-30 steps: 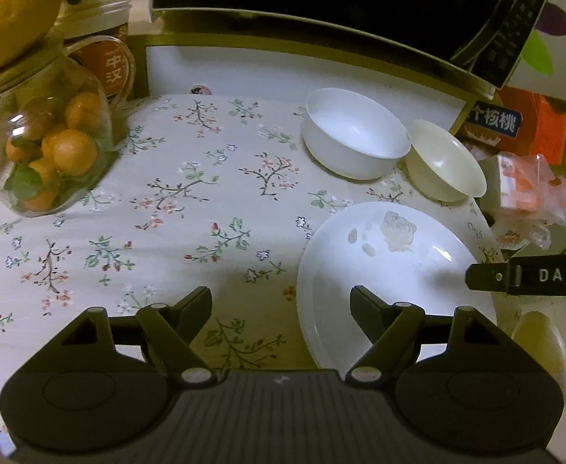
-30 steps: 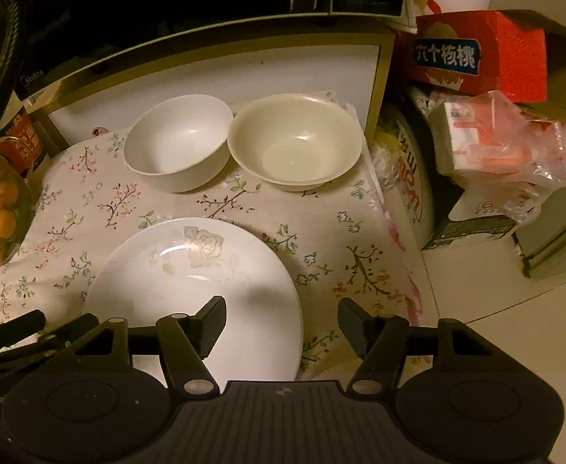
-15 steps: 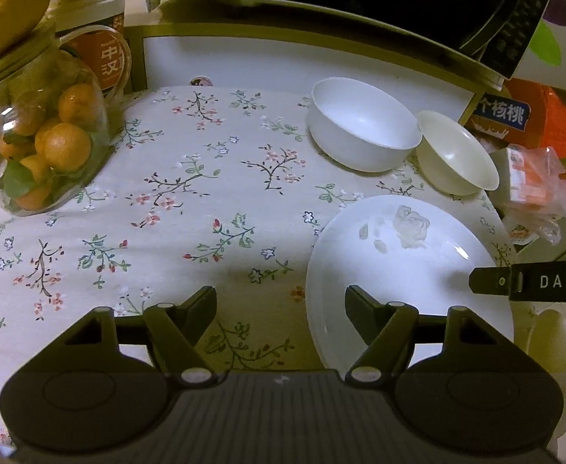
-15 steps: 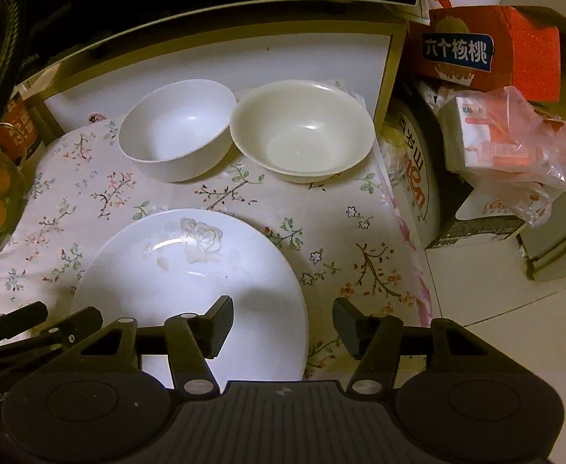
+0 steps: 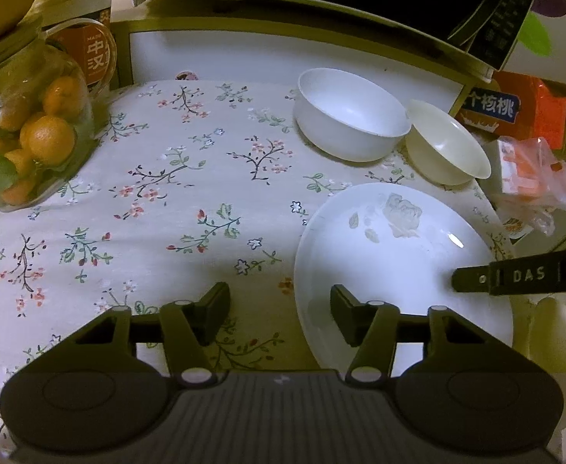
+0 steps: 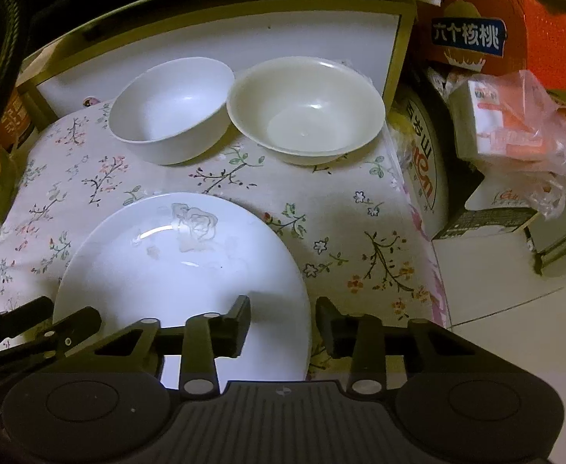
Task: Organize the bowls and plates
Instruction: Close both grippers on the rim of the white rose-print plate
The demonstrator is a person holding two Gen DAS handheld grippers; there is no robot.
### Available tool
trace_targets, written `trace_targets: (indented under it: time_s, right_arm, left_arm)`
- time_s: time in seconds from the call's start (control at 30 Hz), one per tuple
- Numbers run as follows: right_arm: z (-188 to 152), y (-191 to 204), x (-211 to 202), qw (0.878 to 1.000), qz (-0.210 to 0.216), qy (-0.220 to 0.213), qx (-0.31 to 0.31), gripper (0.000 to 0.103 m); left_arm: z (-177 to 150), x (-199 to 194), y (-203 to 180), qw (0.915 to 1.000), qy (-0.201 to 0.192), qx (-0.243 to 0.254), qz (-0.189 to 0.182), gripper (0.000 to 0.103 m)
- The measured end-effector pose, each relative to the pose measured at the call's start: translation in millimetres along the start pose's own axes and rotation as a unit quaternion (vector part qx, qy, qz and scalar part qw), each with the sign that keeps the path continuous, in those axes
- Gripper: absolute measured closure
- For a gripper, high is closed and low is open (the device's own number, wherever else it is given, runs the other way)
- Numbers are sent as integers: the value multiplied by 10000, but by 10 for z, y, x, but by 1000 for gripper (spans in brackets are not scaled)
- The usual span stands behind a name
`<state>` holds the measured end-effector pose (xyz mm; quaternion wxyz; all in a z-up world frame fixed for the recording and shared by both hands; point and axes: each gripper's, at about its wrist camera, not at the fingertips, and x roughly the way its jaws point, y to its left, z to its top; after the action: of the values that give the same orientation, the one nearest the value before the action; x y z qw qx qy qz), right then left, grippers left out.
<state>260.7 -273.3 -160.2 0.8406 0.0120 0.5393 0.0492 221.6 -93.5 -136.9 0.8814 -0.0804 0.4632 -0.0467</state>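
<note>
Closing from both sides, the left tool [image 5: 279, 319] and the right tool [image 6: 283, 326] straddle opposite parts of the rim of a round white ceramic plate with a faint rose motif [image 5: 395, 259], which lies flat near the front right corner of the floral-cloth tabletop [image 5: 166, 201]. Both sets of jaws are narrowing at this moment, each with the plate's rim between them, but the pads do not yet appear to press on it. In the right wrist view the inner finger hangs over the plate's face and the outer one over the cloth beyond the rim; the left wrist view shows the same arrangement mirrored. The step in hand looks to be a two-sided pinch to lift the plate, and doing it well probably means letting both pairs of pads seat fully on the thin rim before any raise, then lifting evenly so the glazed plate neither tilts nor slides out. Being round, the plate has no long axis; it faces straight up, its rose print toward the back edge. Behind it, near the back right corner, a deep white ceramic bowl [image 6: 172, 110] and a wider cream shallow bowl [image 6: 306, 106] stand upright side by side, rims nearly touching. A clear glass jar of small oranges [image 5: 31, 131] sits at the tabletop's left edge, well apart from the crockery.
</note>
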Motion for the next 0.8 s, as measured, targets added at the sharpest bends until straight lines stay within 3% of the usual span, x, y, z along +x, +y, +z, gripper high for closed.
trace_targets:
  time_s: [0.37, 0.57, 0.8]
  right_arm:
    - [-32, 55, -6, 9998, 17, -143, -164, 70]
    - [-12, 103, -23, 9996, 63, -175, -219, 74]
    - [-7, 84, -23, 9996, 70, -188, -174, 78]
  left_arm:
    - [-24, 1, -29, 9994, 5, -63, -335, 68]
    - [-14, -2, 1, 9995, 13, -163, -277, 80]
    - [-14, -7, 21, 9993, 14, -201, -302, 82]
